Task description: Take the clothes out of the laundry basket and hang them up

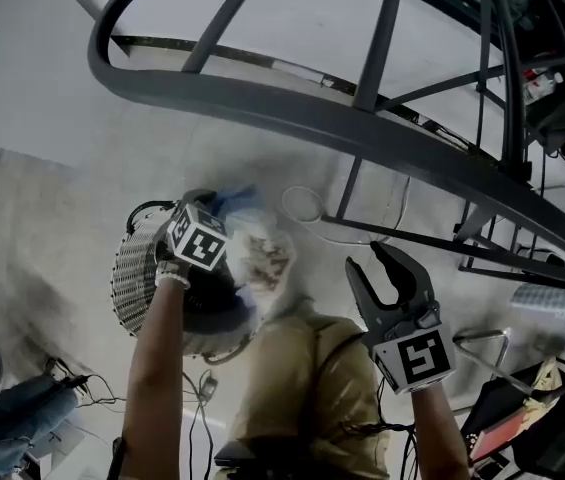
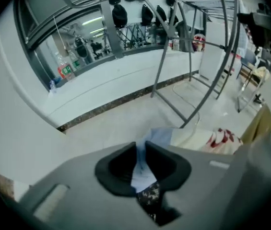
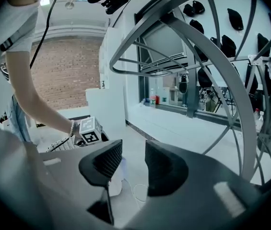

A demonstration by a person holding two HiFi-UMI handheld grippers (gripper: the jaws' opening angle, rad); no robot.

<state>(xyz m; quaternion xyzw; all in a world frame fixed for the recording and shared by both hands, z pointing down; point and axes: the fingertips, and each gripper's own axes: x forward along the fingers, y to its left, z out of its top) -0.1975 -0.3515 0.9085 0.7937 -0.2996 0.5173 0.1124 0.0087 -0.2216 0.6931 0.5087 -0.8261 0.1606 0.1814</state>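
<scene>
— The rack (image 1: pixel 362 118) is arching overhead. And the basket (image 1: pixel 132 278)?
— It's sitting below, clothes (image 1: pixel 267 253) lying in it.
— The claws?
— The left gripper (image 2: pixel 141 150) is pinching a blue cloth (image 2: pixel 142 175) there. The right gripper (image 3: pixel 128 162) is hovering beside it, gaping wide, holding nothing.

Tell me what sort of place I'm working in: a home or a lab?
Probably a lab or test room, not a home: a big grey rack and a basket stand on bare floor, cables trail across it, and a glazed partition shows equipment behind.
</scene>
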